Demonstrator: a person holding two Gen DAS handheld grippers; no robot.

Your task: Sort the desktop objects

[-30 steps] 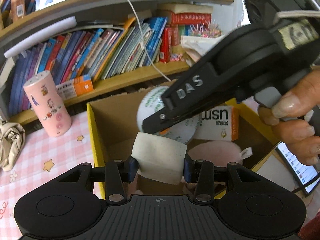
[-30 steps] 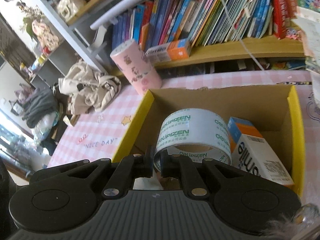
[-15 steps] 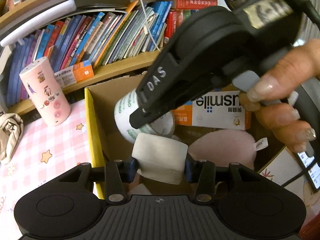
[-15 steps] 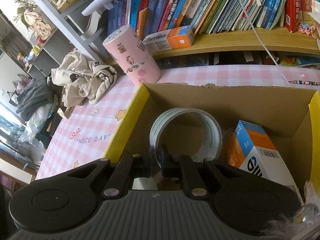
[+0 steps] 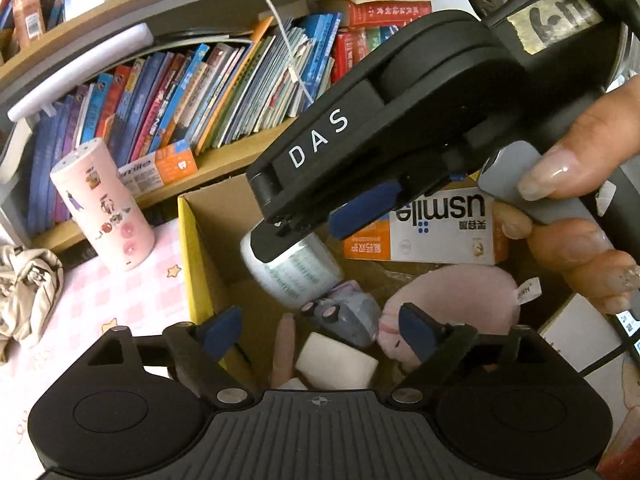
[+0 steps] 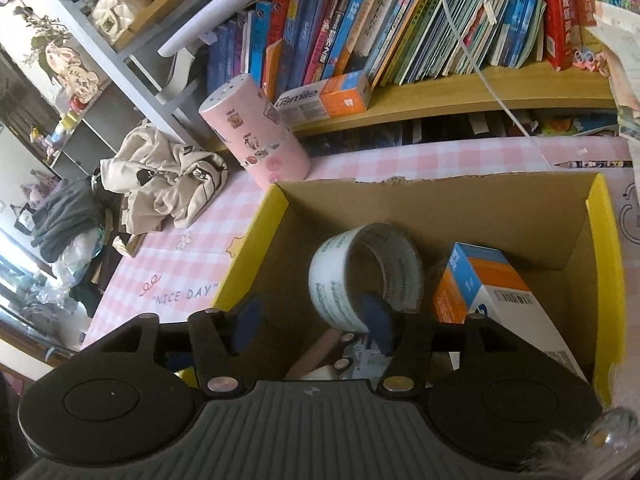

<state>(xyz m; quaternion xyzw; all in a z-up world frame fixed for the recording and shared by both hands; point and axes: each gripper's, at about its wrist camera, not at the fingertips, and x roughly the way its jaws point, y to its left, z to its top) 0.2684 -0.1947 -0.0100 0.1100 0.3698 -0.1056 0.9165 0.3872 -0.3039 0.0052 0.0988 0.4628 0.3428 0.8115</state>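
As both tongs let go over the cardboard box, two items land inside.
Left tongs have just been opening, nothing between the pads; the white block lies loose below on the box floor. Right tongs have just been opening too, the tape roll free beside one pad, likely released to stow. "usmile" carton lies in the box; "NICE DAY" on the pink checked table.
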